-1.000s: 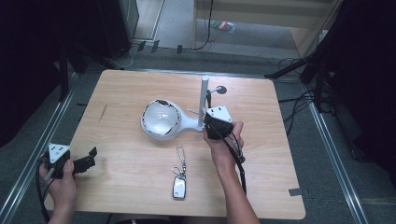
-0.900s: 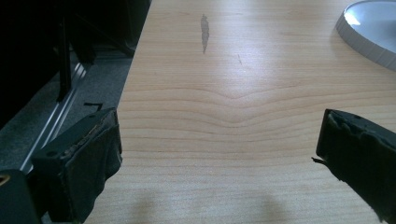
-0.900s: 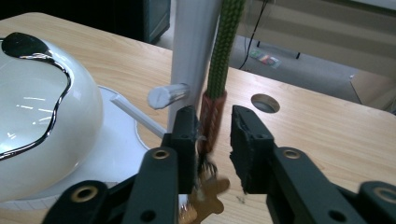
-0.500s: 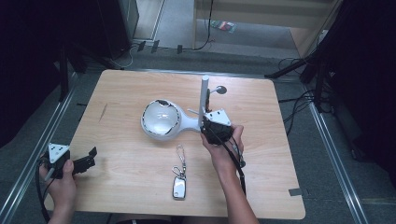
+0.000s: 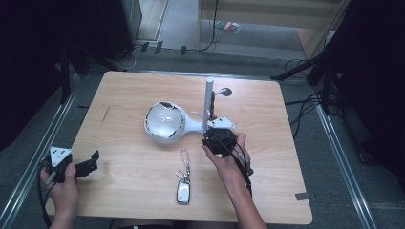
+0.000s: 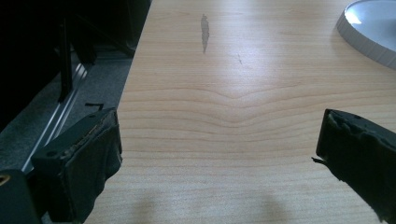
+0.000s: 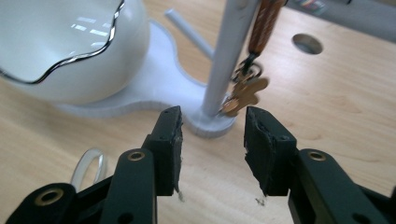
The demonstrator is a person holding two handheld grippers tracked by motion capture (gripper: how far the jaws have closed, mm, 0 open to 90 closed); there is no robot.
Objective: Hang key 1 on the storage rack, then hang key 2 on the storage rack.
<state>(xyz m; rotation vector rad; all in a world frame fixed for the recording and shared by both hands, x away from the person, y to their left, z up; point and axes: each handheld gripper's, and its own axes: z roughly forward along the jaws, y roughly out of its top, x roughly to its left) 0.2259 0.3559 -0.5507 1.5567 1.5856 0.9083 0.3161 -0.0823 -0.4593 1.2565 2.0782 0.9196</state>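
surface [image 5: 143,191] spans mid-frame in the high view. white stand [image 5: 165,123] with its post [image 7: 229,51] sits centre. my right claw [image 7: 212,135] has just been opening, nothing between its jaws, just below the hanging brown keychain [image 7: 243,93]. my left claw [image 6: 219,154] gapes empty at lower left. key fob [image 5: 183,191] lies bottom centre.
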